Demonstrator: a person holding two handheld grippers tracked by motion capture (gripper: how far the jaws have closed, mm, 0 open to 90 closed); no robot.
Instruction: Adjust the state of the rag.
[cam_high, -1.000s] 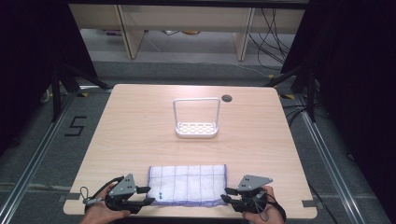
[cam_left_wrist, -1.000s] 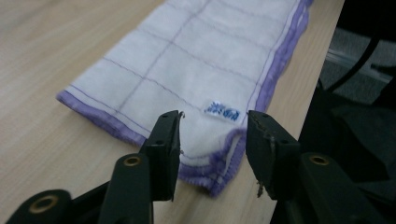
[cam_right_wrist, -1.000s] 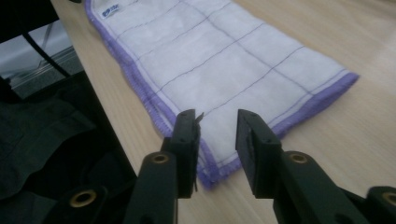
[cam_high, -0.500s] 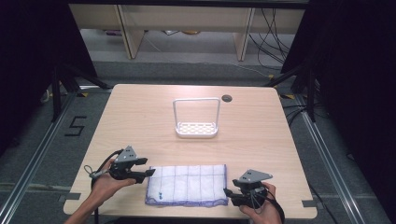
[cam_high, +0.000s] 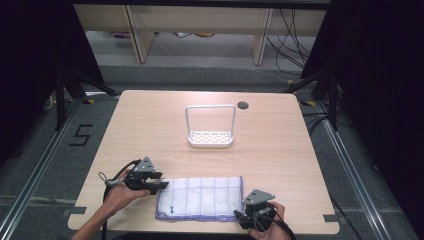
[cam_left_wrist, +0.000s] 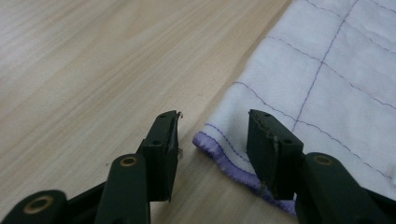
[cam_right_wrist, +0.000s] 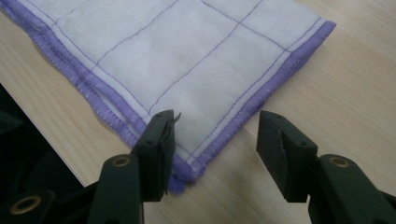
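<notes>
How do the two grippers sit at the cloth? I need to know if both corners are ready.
The left gripper has its fingers astride the cloth's far left corner; the right gripper is over the near right corner. The left's corner is rounded, the right's pointed. Both are open, gripping nothing.

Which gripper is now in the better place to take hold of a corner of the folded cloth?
Probably the right gripper: a purple-hemmed corner of the cloth lies between its open jaws. The left gripper also straddles a hem corner, but at the cloth's very edge.
</notes>
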